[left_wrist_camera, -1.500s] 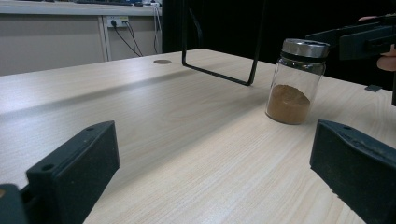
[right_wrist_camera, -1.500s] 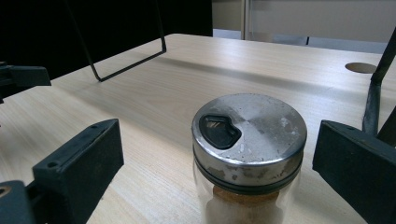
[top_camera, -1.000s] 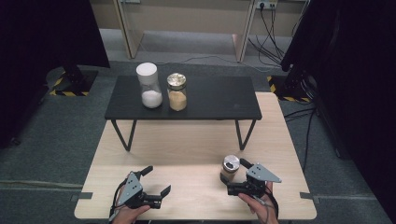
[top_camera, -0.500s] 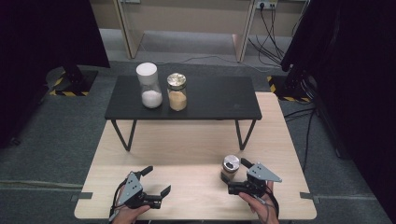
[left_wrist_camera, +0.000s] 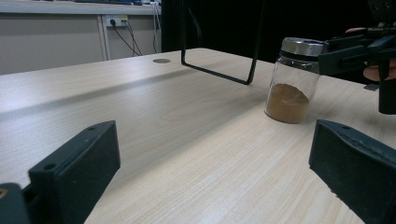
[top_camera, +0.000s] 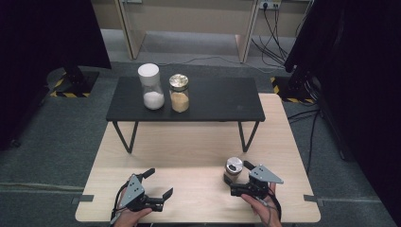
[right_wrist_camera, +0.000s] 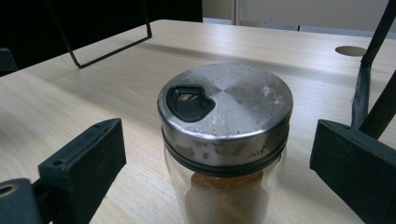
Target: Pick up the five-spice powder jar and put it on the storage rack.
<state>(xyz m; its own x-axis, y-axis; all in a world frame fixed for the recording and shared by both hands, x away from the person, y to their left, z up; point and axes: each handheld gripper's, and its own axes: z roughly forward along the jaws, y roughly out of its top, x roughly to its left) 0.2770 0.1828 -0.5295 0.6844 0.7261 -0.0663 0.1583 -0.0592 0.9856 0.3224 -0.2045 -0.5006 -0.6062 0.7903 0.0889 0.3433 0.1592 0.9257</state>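
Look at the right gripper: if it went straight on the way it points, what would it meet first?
Probably the spice jar. The right gripper has it between its open jaws, pads not touching, and the jaws have just been closing. Exact depth is unclear.

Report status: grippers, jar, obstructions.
Right gripper open, jaws just closing around silver-lidded glass jar of brown powder, pads clear. Left gripper open, empty. Nothing between.

Spice jar (top_camera: 233, 168) on table (top_camera: 189, 156) front-right; two jars (top_camera: 165, 92) on shelf (top_camera: 227, 101) behind.
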